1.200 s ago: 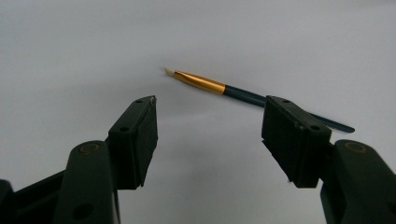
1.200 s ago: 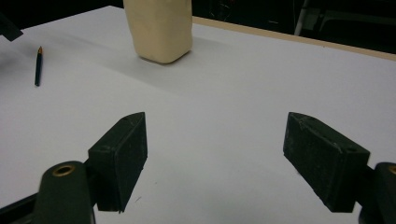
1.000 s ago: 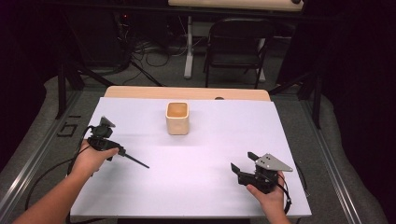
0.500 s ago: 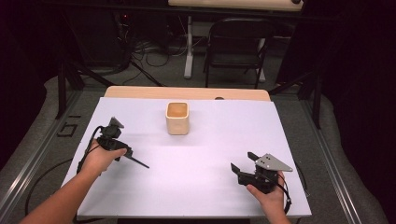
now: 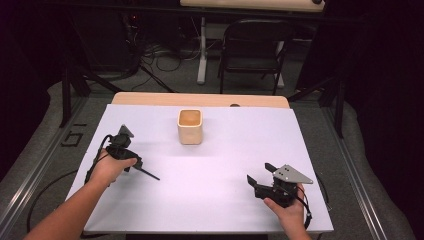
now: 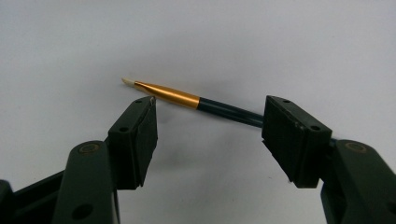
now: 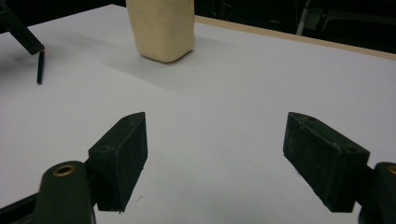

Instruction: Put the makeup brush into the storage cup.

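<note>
Currently, high view — left gripper (image 5: pixel 131 159): held by the left hand (image 5: pixel 111 167) over the left part of the white table (image 5: pixel 225 200), directly above a thin dark brush (image 5: pixel 148 173) that lies flat on the sheet.
High view — brush position: one end under the gripper, the other end pointing toward the table's middle; well apart from the cup (image 5: pixel 190 126).
High view — cup: cream, square-sided, upright, open top, standing near the far middle of the table; judged to be the likely place for the brush.
High view — right gripper (image 5: pixel 256 183): low at the near right of the table in the right hand (image 5: pixel 286 212), well apart from brush and cup; judged to be parked, out of the way.
Left gripper view — brush (image 6: pixel 187 99): pale tip, gold ferrule, dark handle, lying on the white sheet beyond the two pads (image 6: pixel 140 135).
Left gripper view — claw state: wide apart, nothing between the pads; the handle passes behind the right-hand pad, so the spread looks set to straddle the brush before closing.
Right gripper view — claw state: right gripper (image 7: pixel 215 158) wide, empty, bare table between its pads.
Right gripper view — cup (image 7: pixel 162 28): upright, far ahead; brush (image 7: pixel 40 66) shows as a dark stick at far left.
Step judged: lining up for the pick; grasp not yet made.
</note>
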`<action>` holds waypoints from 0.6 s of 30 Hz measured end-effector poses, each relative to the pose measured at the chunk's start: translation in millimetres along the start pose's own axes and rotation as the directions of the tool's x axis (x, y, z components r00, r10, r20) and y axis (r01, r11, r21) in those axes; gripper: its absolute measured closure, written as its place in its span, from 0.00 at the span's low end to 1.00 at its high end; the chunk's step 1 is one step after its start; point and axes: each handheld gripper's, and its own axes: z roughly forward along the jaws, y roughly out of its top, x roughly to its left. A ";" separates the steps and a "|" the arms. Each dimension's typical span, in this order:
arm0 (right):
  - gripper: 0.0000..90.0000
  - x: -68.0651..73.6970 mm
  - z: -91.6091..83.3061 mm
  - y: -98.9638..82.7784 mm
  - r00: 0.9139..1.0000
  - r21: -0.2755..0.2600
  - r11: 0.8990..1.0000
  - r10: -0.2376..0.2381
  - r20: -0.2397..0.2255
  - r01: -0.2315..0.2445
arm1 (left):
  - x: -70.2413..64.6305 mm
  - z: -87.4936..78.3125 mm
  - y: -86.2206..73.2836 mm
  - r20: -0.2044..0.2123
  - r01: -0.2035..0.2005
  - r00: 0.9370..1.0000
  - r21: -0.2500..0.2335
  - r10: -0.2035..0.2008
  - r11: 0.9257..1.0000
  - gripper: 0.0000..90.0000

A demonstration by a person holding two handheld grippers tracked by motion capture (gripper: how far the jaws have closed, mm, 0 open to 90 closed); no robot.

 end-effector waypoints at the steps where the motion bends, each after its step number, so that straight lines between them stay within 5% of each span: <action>1: 0.24 0.0 0.0 0.0 1.000 0.000 1.000 0.000 0.000 0.000 | 0.5 0.4 0.2 -0.002 0.001 1.000 -0.001 -0.001 1.000 0.40; 18: 0.24 0.4 0.1 0.0 1.000 0.001 1.000 -0.002 -0.006 0.002 | -1.2 5.7 2.8 0.007 0.027 1.000 0.019 -0.027 0.999 0.38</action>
